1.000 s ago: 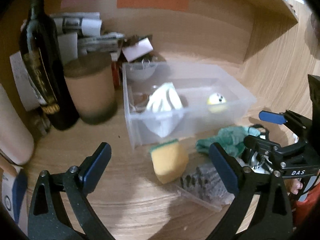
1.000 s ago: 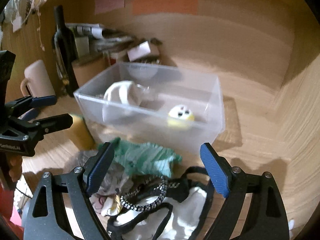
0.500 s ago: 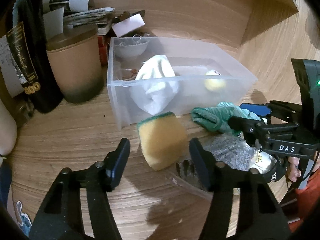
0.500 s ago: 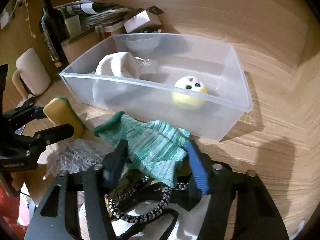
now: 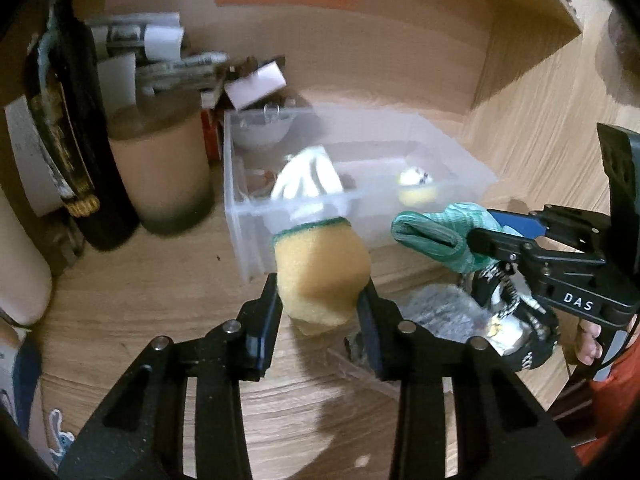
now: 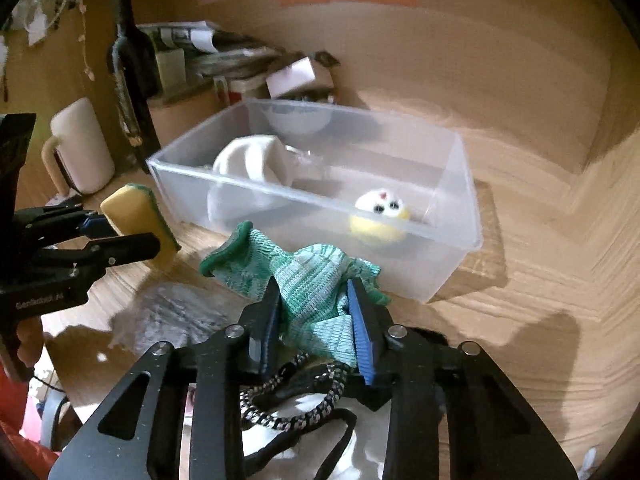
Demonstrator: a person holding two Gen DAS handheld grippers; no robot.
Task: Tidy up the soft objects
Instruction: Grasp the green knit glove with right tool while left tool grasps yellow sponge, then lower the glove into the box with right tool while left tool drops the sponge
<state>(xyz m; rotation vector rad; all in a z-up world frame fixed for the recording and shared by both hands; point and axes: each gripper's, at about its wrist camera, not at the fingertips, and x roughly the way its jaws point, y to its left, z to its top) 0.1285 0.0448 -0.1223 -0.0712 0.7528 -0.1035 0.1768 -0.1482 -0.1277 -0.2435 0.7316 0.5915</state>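
Observation:
My left gripper (image 5: 318, 300) is shut on a yellow sponge (image 5: 322, 270) with a green scrub edge and holds it off the table, in front of the clear plastic bin (image 5: 360, 204). The sponge also shows in the right wrist view (image 6: 138, 222). My right gripper (image 6: 314, 308) is shut on a green knit glove (image 6: 300, 276), lifted just before the bin (image 6: 460, 224). The glove also shows in the left wrist view (image 5: 436, 236). In the bin lie a white glove (image 6: 250, 168) and a yellow and white plush chick (image 6: 380, 216).
A dark wine bottle (image 5: 68, 128), a tan canister (image 5: 160, 168) and papers (image 5: 160, 60) stand left of the bin. A white mug (image 6: 80, 148) is at the far left. A crumpled plastic bag (image 6: 172, 316) and a black strap with braided cord (image 6: 296, 392) lie on the wooden table.
Both grippers went from open to shut: the left closed on the sponge, the right on the green glove. Both objects have been lifted off the table.

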